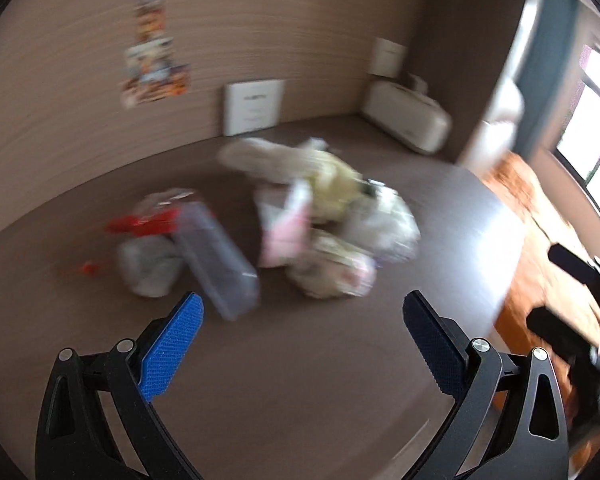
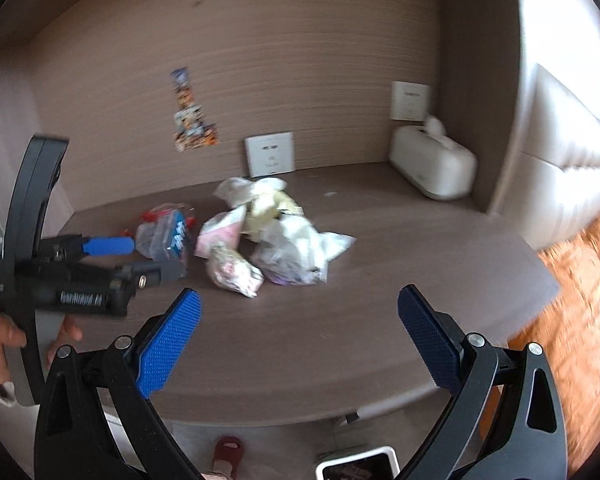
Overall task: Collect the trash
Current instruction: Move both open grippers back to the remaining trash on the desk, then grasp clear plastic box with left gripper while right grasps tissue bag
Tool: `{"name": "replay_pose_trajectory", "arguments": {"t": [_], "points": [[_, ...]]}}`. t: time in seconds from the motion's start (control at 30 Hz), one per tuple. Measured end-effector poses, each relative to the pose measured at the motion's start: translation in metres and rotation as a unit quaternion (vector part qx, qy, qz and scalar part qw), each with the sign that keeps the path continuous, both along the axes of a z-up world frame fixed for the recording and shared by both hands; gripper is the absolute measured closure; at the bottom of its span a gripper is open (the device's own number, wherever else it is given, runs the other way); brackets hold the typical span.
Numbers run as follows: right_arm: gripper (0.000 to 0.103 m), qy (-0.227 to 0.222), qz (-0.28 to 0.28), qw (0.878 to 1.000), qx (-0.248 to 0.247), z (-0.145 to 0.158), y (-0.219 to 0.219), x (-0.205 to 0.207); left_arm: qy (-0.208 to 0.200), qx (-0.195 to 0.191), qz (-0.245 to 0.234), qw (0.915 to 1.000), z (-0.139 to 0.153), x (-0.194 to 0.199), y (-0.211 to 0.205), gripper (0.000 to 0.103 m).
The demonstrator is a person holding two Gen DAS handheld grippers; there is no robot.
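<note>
My left gripper (image 1: pixel 300 312) hangs above the brown worktop (image 1: pixel 300 380) with its jaws spread wide and empty. Ahead of them lies the trash heap (image 1: pixel 320 216): a clear plastic box (image 1: pixel 220 260) just beyond my left jaw, red wrappers (image 1: pixel 144 224) past it, and crumpled pale bags ahead, between the jaws. My right gripper (image 2: pixel 300 312) also holds its jaws wide apart, gripping nothing, with the same heap (image 2: pixel 268 236) ahead between them. Left of its jaws, my left hand (image 2: pixel 0 344) holds the other tool. Below them, off the worktop edge, stands a white bin (image 2: pixel 360 464) on the floor. The left view is blurred.
</note>
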State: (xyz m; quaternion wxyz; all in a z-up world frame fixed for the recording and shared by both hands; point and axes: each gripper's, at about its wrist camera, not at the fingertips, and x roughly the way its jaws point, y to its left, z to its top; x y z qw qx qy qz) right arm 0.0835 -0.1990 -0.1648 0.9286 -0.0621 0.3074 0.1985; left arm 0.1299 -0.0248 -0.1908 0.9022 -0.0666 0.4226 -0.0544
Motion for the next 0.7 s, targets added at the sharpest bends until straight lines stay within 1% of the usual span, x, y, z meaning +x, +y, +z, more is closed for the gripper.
{"name": "replay_pose_trajectory", "arguments": {"t": [0.1, 0.17, 0.3, 0.37, 0.43, 0.47, 0.53, 0.57, 0.6, 0.63, 0.67, 0.7], "points": [[0.005, -0.002, 0.031, 0.999, -0.033, -0.011, 0.030, 0.013, 0.010, 0.004, 0.039, 0.9992, -0.008, 0.015, 0.016, 0.005], [0.005, -0.003, 0.046, 0.998, -0.046, -0.018, 0.043, 0.018, 0.016, 0.001, 0.050, 0.9986, -0.013, 0.016, 0.023, 0.005], [0.005, 0.007, 0.066, 0.996, -0.063, -0.033, 0.067, 0.032, 0.038, -0.009, 0.052, 0.9979, -0.027, 0.032, 0.035, 0.005], [0.005, 0.011, 0.076, 0.994, -0.074, -0.041, 0.078, 0.038, 0.045, -0.021, 0.050, 0.9975, -0.030, 0.036, 0.038, 0.005], [0.009, 0.014, 0.084, 0.993, -0.085, -0.047, 0.086, 0.044, 0.056, -0.035, 0.045, 0.9968, -0.035, 0.042, 0.040, 0.005], [0.010, 0.016, 0.086, 0.992, -0.092, -0.051, 0.091, 0.048, 0.063, -0.037, 0.042, 0.9964, -0.037, 0.045, 0.040, 0.005], [0.017, 0.021, 0.095, 0.990, -0.102, -0.057, 0.097, 0.055, 0.070, -0.034, 0.039, 0.9962, -0.041, 0.050, 0.039, 0.005], [0.019, 0.024, 0.098, 0.989, -0.107, -0.060, 0.100, 0.059, 0.076, -0.034, 0.036, 0.9959, -0.044, 0.054, 0.039, 0.005], [0.023, 0.025, 0.100, 0.988, -0.117, -0.064, 0.104, 0.063, 0.080, -0.032, 0.037, 0.9956, -0.047, 0.057, 0.039, 0.006], [0.029, 0.026, 0.104, 0.987, -0.123, -0.066, 0.107, 0.065, 0.084, -0.036, 0.037, 0.9951, -0.050, 0.061, 0.040, 0.012], [0.031, 0.028, 0.107, 0.986, -0.129, -0.069, 0.109, 0.068, 0.088, -0.043, 0.034, 0.9946, -0.051, 0.063, 0.041, 0.017], [0.039, 0.032, 0.109, 0.984, -0.136, -0.073, 0.112, 0.071, 0.092, -0.045, 0.032, 0.9942, -0.053, 0.066, 0.041, 0.028]]}}
